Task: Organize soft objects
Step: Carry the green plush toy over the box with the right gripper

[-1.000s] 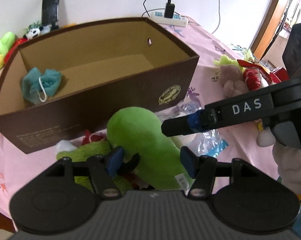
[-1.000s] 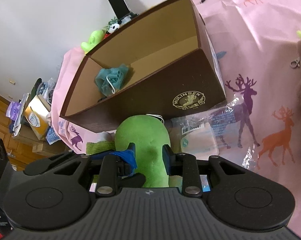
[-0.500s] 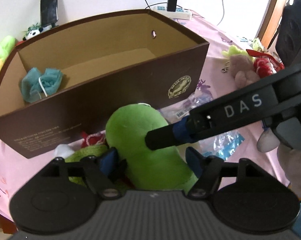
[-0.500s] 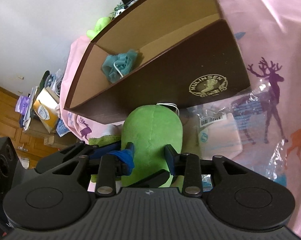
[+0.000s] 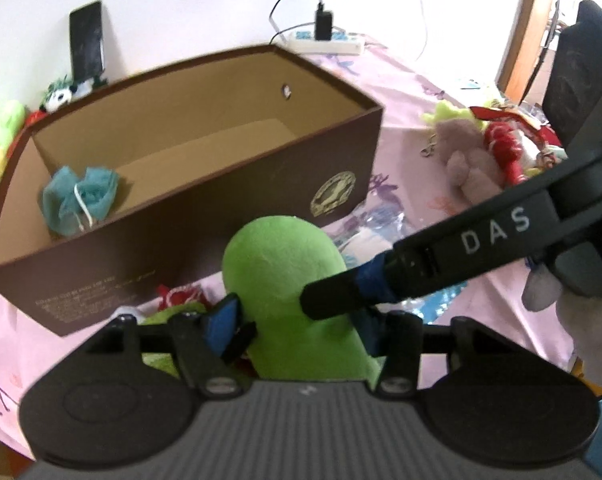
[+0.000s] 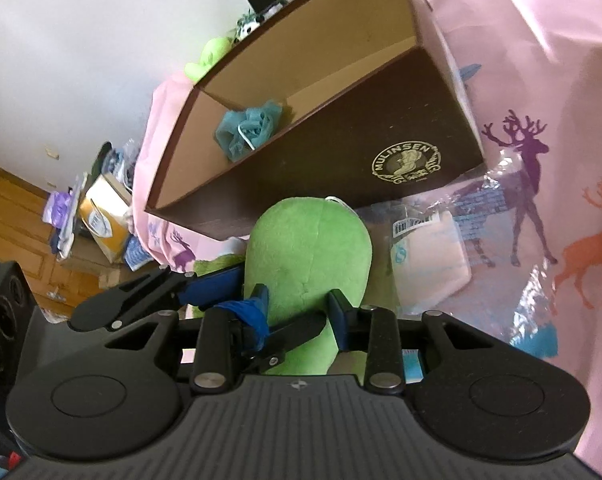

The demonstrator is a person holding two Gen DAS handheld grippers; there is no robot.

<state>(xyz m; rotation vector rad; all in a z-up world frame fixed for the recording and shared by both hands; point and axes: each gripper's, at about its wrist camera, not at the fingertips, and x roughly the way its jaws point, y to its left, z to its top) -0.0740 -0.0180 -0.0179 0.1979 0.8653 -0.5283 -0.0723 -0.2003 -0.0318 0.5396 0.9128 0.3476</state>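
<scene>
Green plush [image 6: 309, 256]: both grippers clamp it — left gripper [image 5: 297, 320], right gripper [image 6: 301, 306].
Next: we lift together, level — clearing the brown box [image 5: 205, 216] wall.

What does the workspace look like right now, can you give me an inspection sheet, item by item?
Surface: pink tablecloth with deer prints.
Job's things: green plush in front of brown box; teal mesh pouf inside the box at its left end.
Clutter: clear plastic packet beside the plush; plush pile at right; small toys behind the box.
Grippers: left gripper and right gripper both shut on the green plush.
Cables: power strip with charger plugged in, by the wall.
Surroundings: phone leaning on white wall; wooden cabinet.
</scene>
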